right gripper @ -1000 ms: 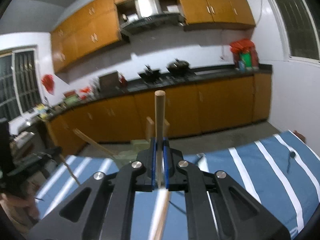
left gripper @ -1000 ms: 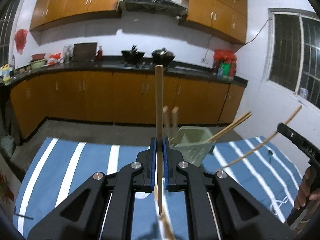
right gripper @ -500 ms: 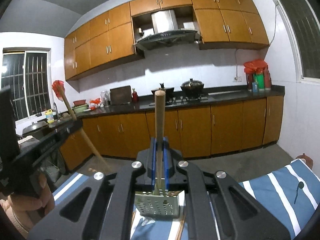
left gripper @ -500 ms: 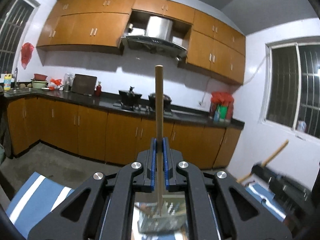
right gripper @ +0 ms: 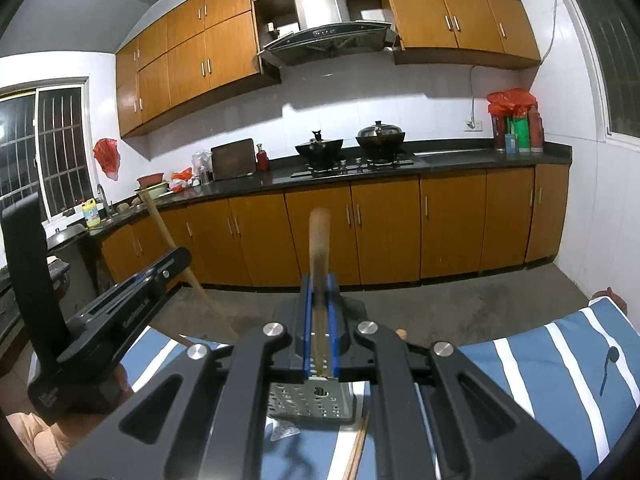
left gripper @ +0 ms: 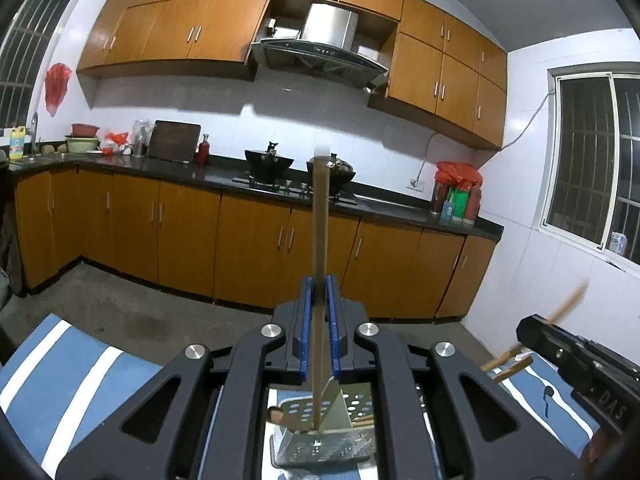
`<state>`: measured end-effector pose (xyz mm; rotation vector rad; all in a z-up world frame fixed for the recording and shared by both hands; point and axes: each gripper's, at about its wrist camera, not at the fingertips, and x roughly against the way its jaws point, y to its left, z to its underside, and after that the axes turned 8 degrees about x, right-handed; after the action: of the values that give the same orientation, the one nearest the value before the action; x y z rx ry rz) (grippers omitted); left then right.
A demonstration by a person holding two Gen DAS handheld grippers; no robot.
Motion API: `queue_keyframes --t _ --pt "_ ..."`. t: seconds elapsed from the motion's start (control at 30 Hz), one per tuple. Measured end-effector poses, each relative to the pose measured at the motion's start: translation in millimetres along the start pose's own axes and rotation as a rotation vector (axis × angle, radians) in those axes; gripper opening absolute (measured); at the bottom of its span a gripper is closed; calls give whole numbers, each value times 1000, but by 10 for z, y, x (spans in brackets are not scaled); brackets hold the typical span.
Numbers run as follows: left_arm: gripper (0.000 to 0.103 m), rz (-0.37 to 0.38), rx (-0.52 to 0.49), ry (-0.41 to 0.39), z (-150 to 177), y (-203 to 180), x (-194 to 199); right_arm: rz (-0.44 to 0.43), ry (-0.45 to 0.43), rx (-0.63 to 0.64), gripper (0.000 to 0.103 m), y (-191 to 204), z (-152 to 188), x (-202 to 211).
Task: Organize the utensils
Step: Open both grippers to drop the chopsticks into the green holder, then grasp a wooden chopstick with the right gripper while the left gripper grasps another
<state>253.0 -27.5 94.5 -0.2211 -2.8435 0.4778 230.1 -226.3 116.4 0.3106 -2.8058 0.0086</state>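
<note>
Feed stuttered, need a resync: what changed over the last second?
Both tools swung from the green bin to above the perforated metal holder. The left tool is opening, its wooden handle between the jaws. Unchanged: right tool shut on its utensil.

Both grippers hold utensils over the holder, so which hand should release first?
Left, probably. The left utensil reaches inside the holder, and the left gripper jaws are opening around it. The right gripper is shut on the right utensil, which ends near the rim.
</note>
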Motion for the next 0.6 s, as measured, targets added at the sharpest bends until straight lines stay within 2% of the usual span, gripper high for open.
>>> queue_keyframes --t 0.07,0.1,0.3,0.43,0.53,0.6 --pt "34 -2 4 -13 -34 27 70 -1 -4 -9 11 -10 -4 29" --pt "36 0 7 -19 -53 25 86 0 -8 -11 11 -8 -4 52" --pt "38 27 34 -49 -186 65 332 22 -47 -12 16 -23 -43 302" --pt "41 41 63 -70 -233 186 688 51 -64 -29 19 -99 49 558" --pt "44 9 57 -56 -149 307 891 79 -36 -40 22 -168 301 693" --pt "45 -48 37 -20 6 427 989 97 25 -37 22 -191 545 670"
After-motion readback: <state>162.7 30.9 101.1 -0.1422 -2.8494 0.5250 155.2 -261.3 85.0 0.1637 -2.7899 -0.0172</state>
